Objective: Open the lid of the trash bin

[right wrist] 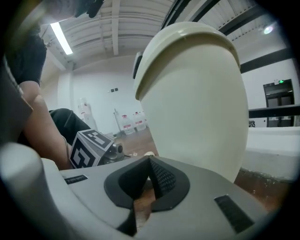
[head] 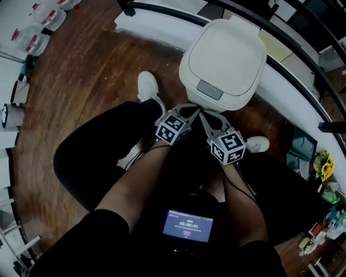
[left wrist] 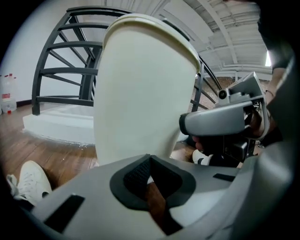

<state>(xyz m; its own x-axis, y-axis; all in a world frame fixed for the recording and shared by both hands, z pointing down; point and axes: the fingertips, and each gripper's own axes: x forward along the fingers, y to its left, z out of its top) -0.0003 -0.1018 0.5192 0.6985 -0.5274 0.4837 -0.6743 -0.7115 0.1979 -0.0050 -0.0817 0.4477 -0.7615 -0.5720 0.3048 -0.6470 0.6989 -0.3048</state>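
Observation:
A cream trash bin (head: 223,59) stands on the wooden floor just ahead of me, its lid down and a grey button (head: 210,89) at the lid's near edge. My left gripper (head: 193,110) and right gripper (head: 204,114) sit side by side low against the bin's near side, below the button, and both are shut with nothing between the fingers. In the left gripper view the bin's wall (left wrist: 140,84) fills the middle beyond the shut left gripper (left wrist: 149,159). The right gripper view shows the bin (right wrist: 197,93) rising over the shut right gripper (right wrist: 150,161).
A black railing (head: 292,40) on a white ledge (head: 162,27) curves behind the bin. White shoes (head: 148,89) (head: 258,144) rest on the floor either side of the grippers. A lit screen (head: 187,225) sits at my lap. Bottles (head: 46,16) stand at the far left, flowers (head: 326,167) at the right.

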